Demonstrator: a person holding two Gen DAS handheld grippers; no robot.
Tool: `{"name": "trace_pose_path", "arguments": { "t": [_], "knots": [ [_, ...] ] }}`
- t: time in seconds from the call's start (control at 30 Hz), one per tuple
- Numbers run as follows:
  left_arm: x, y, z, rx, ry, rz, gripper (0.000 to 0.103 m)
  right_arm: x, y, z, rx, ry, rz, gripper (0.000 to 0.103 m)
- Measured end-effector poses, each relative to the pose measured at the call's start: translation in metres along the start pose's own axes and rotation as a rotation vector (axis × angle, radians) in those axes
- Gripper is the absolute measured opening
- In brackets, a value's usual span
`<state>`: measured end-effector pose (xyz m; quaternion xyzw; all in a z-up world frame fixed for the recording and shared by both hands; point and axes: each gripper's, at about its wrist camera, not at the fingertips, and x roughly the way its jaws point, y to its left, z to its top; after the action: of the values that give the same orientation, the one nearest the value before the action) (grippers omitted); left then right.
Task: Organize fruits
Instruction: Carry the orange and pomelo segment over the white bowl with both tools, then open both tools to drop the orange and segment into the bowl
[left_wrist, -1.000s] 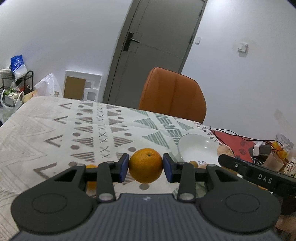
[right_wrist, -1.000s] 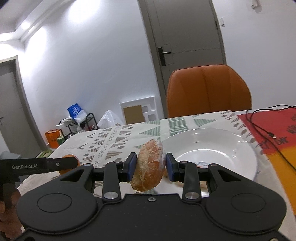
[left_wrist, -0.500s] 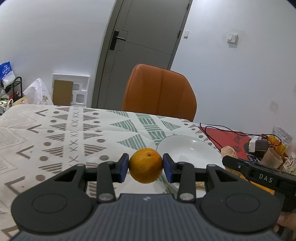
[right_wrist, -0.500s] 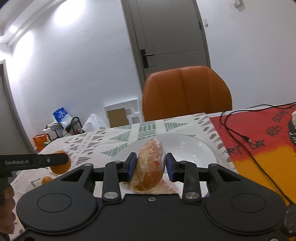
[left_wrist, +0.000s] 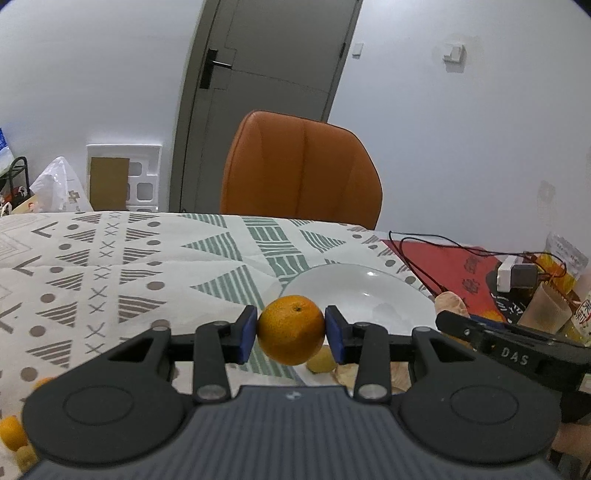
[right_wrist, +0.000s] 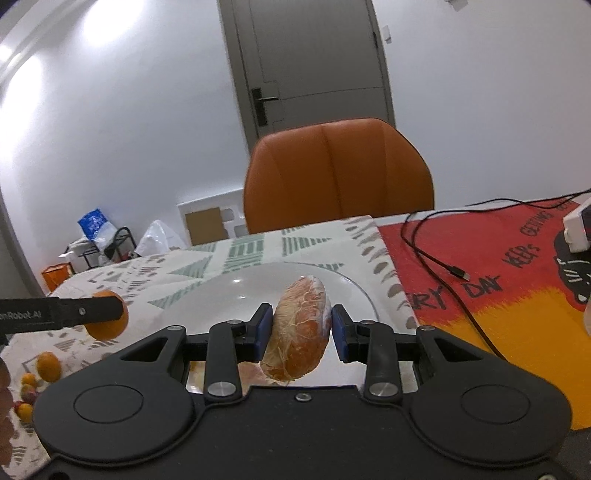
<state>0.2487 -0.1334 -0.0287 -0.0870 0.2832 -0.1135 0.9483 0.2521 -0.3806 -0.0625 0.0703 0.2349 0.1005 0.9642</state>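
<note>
My left gripper (left_wrist: 291, 334) is shut on a round orange (left_wrist: 290, 323), held above the patterned tablecloth just short of the near-left rim of the white plate (left_wrist: 369, 295). My right gripper (right_wrist: 302, 329) is shut on a peeled citrus piece (right_wrist: 300, 321) with white pith, hanging over the near part of the same plate (right_wrist: 229, 295). In the right wrist view the left gripper's finger (right_wrist: 74, 314) and its orange (right_wrist: 107, 332) show at the left. The left wrist view shows the right gripper's finger (left_wrist: 517, 354) and the tip of the citrus piece (left_wrist: 451, 302) at the right.
An orange chair (left_wrist: 301, 170) stands behind the table. A red and yellow mat (right_wrist: 498, 280) with a black cable (right_wrist: 436, 258) lies right of the plate. Several small oranges and fruits (right_wrist: 48, 365) sit on the cloth at the left. A small yellow fruit (left_wrist: 322, 363) lies below the left gripper.
Both grippers have moved forward and to the right toward the plate, each keeping its fruit. The citrus piece now hangs over the plate, and the orange is close to its rim.
</note>
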Motion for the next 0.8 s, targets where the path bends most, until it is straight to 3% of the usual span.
{"name": "trace_pose_path", "arguments": {
  "t": [0.03,0.13,0.3,0.53,0.8],
  "knots": [
    [0.003,-0.002,0.0,0.006,0.004,-0.001,0.039,0.001,-0.001,-0.002,0.001,-0.002,-0.01,0.037],
    [0.009,-0.007,-0.001,0.019,0.017,-0.002,0.039,0.001,-0.007,-0.004,0.05,-0.035,-0.02,0.061],
    [0.018,-0.018,-0.001,0.036,0.022,-0.013,0.039,-0.004,-0.009,-0.004,0.053,-0.07,-0.009,0.062],
    [0.035,-0.028,0.004,0.039,0.023,-0.015,0.039,-0.004,-0.018,-0.005,0.091,-0.05,0.015,0.062],
    [0.029,-0.024,0.012,0.021,0.002,0.029,0.053,-0.002,-0.02,-0.006,0.113,-0.031,0.032,0.062]
  ]
}}
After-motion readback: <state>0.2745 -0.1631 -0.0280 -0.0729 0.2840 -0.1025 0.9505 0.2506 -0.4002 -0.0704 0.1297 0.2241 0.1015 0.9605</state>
